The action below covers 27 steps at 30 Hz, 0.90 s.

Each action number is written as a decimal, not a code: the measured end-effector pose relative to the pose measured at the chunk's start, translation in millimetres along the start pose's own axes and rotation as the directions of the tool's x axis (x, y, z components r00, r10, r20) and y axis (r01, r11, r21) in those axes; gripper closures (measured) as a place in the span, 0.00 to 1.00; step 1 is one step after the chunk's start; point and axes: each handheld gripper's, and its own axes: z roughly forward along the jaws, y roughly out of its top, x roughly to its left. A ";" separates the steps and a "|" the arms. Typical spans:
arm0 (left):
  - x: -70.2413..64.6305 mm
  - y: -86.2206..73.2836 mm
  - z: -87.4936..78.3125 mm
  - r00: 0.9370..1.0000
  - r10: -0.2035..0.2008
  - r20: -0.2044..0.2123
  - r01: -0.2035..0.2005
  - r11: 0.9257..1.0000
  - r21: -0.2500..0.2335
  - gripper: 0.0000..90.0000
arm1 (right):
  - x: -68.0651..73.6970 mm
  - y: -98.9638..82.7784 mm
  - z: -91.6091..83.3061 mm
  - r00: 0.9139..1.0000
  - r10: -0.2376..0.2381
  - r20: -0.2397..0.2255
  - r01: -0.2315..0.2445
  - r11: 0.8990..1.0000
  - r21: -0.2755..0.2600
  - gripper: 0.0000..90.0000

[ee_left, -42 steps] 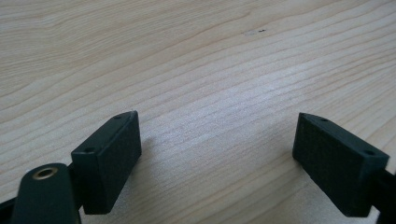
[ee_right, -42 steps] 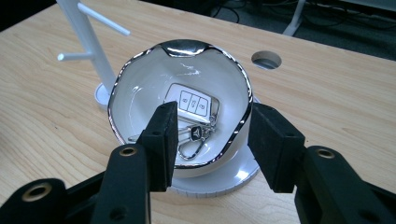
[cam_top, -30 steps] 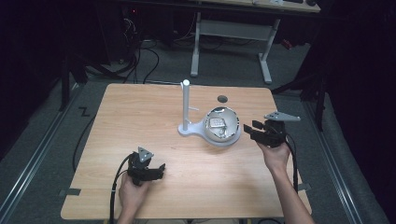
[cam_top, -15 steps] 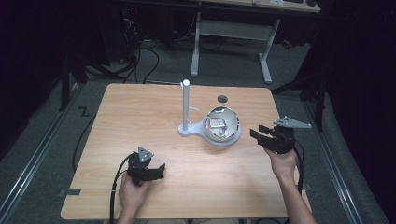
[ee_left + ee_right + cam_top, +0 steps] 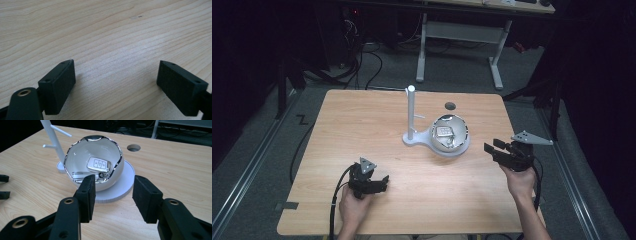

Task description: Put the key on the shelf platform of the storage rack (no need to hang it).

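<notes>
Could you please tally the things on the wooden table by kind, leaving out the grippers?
Bowls, white with a silver rim: 1
Car key fobs, lying inside the bowl: 1
White stands with a post, pegs and a round base: 1
Total: 3

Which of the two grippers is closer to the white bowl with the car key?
The right gripper: it stands just beside the bowl, jaws open toward it. The left gripper rests farther off, near the table's front edge.
</notes>
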 end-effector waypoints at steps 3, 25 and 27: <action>0.0 0.0 0.0 1.000 0.000 0.000 0.000 1.000 0.000 0.18 | 0.0 -3.9 -1.7 1.000 0.002 0.000 -0.002 1.000 0.004 0.60; 0.0 0.0 0.0 1.000 0.000 0.000 0.000 1.000 0.000 0.18 | 5.0 -29.0 -18.0 1.000 0.026 -0.006 -0.026 1.000 -0.004 0.60; 0.0 0.0 0.0 1.000 0.000 0.000 0.000 1.000 0.000 0.18 | 5.5 -30.0 -18.9 1.000 0.022 -0.011 -0.022 1.000 -0.006 0.60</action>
